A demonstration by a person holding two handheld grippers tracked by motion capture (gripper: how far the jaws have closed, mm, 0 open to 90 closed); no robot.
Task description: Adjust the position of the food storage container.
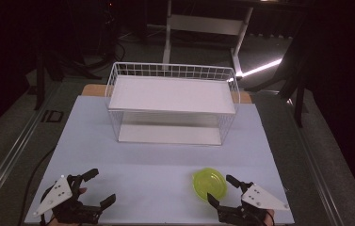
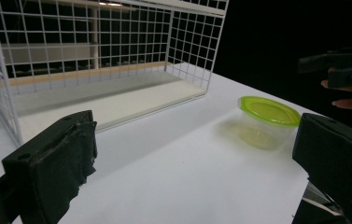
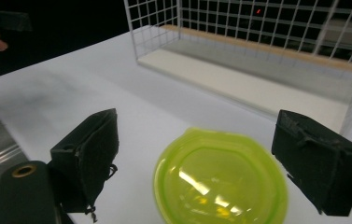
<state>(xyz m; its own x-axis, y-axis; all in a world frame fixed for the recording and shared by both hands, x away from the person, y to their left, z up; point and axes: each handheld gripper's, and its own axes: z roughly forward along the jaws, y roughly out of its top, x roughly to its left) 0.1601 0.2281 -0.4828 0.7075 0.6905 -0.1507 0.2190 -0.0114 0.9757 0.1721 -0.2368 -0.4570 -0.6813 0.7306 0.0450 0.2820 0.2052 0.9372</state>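
Straddling the round clear plastic tub with a lime-green lid (image 3: pixel 220 182), the spread right tool (image 3: pixel 197 158) could knock it sliding across the white tabletop (image 1: pixel 156 160); the left tool (image 1: pixel 92 188) is spread, empty.

Each handheld gripper is black, the left gripper (image 1: pixel 94 187) and the right gripper (image 1: pixel 221 190) alike. Both carry a pale grey three-cornered plate dotted with small dark screws. Their jaws are blocky, with rough black padding.

A flat white tabletop (image 1: pixel 161 160) carries two things. A white wire-mesh rack with two solid white shelves (image 1: pixel 172 101) stands on its far half, about centred. A small round clear plastic tub with a lime-green lid (image 1: pixel 209 184) sits on the near right, well apart from the rack.
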